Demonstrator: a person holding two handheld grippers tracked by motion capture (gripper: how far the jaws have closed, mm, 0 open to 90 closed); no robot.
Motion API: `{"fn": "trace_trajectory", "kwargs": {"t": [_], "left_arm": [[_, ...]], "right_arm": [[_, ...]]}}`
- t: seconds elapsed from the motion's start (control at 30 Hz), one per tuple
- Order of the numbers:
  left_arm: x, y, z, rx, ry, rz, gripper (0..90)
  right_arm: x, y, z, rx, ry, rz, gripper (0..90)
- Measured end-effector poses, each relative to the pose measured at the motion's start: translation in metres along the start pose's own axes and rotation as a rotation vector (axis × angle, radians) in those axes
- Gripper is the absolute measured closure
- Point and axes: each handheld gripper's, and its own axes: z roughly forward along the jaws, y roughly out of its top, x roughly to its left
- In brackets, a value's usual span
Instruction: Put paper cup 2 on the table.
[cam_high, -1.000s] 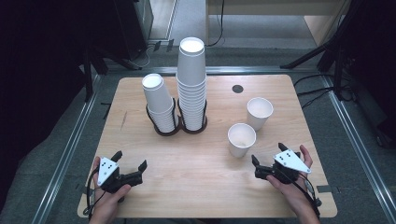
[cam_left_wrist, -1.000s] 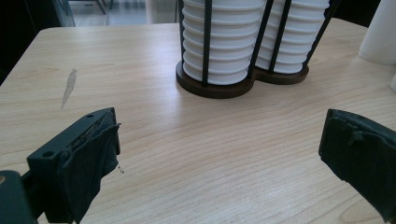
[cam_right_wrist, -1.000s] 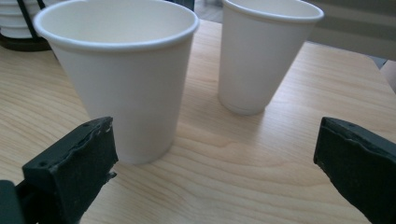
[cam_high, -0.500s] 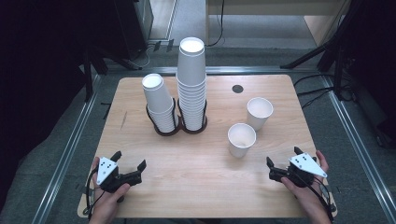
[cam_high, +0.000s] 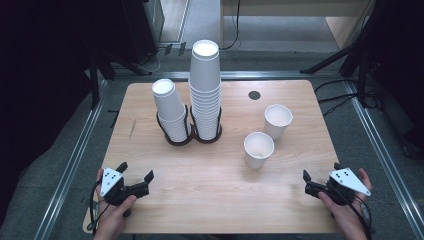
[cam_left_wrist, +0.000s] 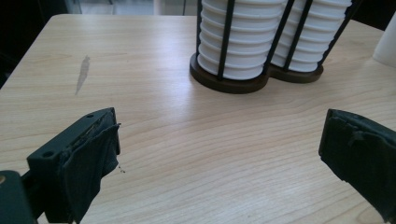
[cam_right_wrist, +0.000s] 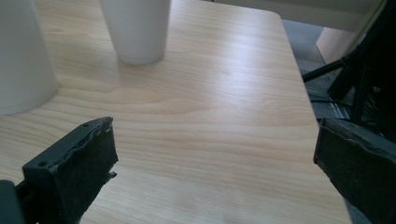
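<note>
Two loose white paper cups stand upright on the right half of the wooden table (cam_high: 210, 200). The nearer cup (cam_high: 258, 149) sits just in front and to the left of the farther cup (cam_high: 277, 120); the two are close but apart. Both lie ahead and to the left of the right gripper (cam_high: 309, 182), which is held low at the table's near right corner with its jaws wide apart and nothing between them. In the right gripper view the nearer cup (cam_right_wrist: 21, 60) rises at the far left and the farther cup (cam_right_wrist: 136, 28) ahead of the left jaw, both outside the gap, with bare wood between the jaws.

The left gripper (cam_high: 136, 181) rests at the near left corner, jaws likewise spread and empty. Ahead of it, well apart, stands a dark twin-ring cup holder (cam_high: 192, 139) with a short stack of cups (cam_high: 170, 112) in its left ring and a tall stack of cups (cam_high: 205, 90) in its right. A small dark round hole (cam_high: 254, 95) marks the table's far side.
</note>
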Motion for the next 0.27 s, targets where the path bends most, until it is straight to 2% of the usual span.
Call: {"fn": "trace_trajectory", "kwargs": {"t": [0.27], "left_arm": [[0.002,-0.001,0.002,0.017,0.01,-0.016,0.0]], "right_arm": [[-0.018,-0.005,-0.006,0.026,-0.045,0.052,0.0]]}}
